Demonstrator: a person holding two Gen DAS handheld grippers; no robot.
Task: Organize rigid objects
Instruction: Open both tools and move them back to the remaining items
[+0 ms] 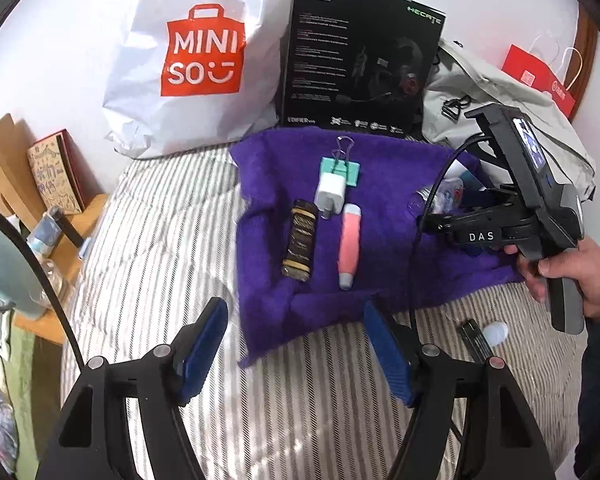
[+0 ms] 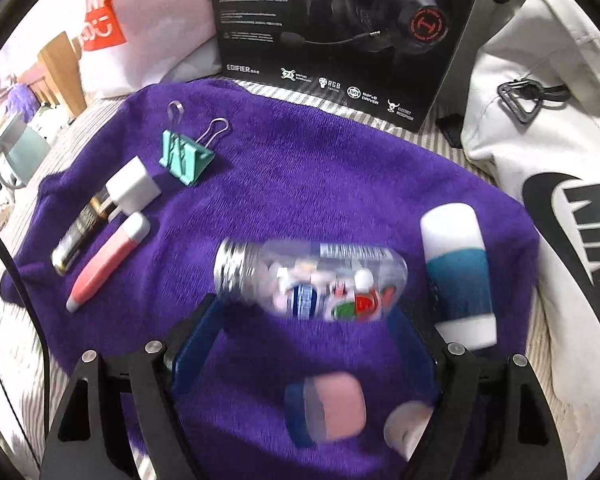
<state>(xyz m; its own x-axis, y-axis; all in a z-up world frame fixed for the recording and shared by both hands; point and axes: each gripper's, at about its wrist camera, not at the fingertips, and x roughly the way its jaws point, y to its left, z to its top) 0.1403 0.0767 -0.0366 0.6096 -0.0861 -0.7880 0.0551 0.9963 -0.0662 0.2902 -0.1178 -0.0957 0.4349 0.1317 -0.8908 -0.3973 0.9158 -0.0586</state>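
A purple towel lies on the striped bed. On its left part lie a teal binder clip, a white charger plug, a brown patterned lighter and a pink tube. My left gripper hovers open over the towel's near edge, holding nothing. My right gripper is open; a clear bottle with a silver cap lies across its fingertips, blurred. A white-and-teal tube lies to its right. A small pink jar with a blue lid rests between the right fingers.
Behind the towel stand a white Miniso bag and a black headset box. A pale Nike bag lies at the right. A black item with a white ball tip lies on the bed. A wooden bedside shelf stands left.
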